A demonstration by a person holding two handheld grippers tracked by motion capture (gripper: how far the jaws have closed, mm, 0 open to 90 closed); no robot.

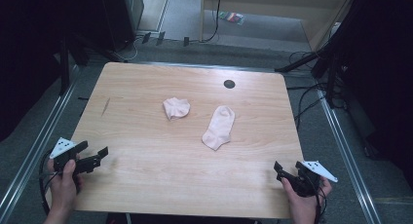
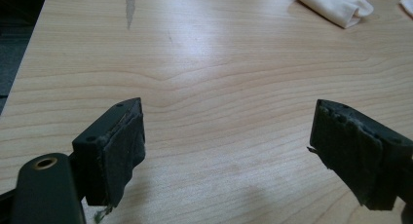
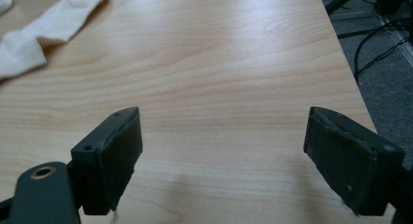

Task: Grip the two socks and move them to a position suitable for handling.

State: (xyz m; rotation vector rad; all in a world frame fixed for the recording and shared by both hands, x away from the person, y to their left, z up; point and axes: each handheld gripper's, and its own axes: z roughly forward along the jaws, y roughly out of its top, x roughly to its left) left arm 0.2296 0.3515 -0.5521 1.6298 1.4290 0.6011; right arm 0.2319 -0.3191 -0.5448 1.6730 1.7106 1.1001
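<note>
Both your tongs stand wide and empty, at the table's near corners.

Your left tongs and right tongs stay well apart from the crumpled sock and flat sock mid-table.

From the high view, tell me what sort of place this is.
Probably a lab or recording workspace, not a home: a bare wooden table holding two pale socks, grey carpet strewn with cables, and dark stands around it.

Flat sock cut off at upper left of right gripper view, crumpled sock clipped at top edge of left gripper view.
</note>
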